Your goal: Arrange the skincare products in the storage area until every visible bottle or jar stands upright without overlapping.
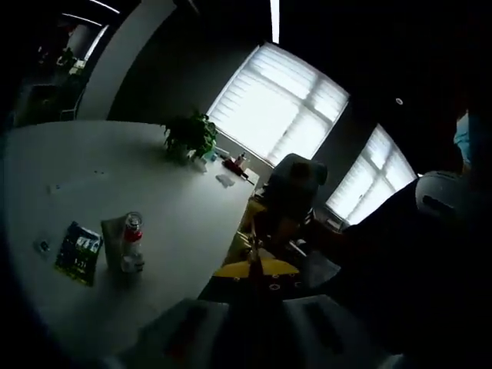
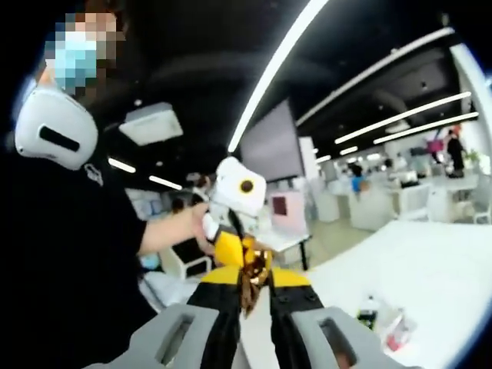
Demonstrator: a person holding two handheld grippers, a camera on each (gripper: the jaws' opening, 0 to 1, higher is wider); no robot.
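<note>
Bottle upright on white table, beside dark packet.

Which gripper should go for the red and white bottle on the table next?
Left, probably. The left gripper faces the table, with the bottle standing close ahead. The right gripper has a gold item between its jaws, and the table lies off to its side.

Blinded windows and ceiling light strips light the office.
</note>
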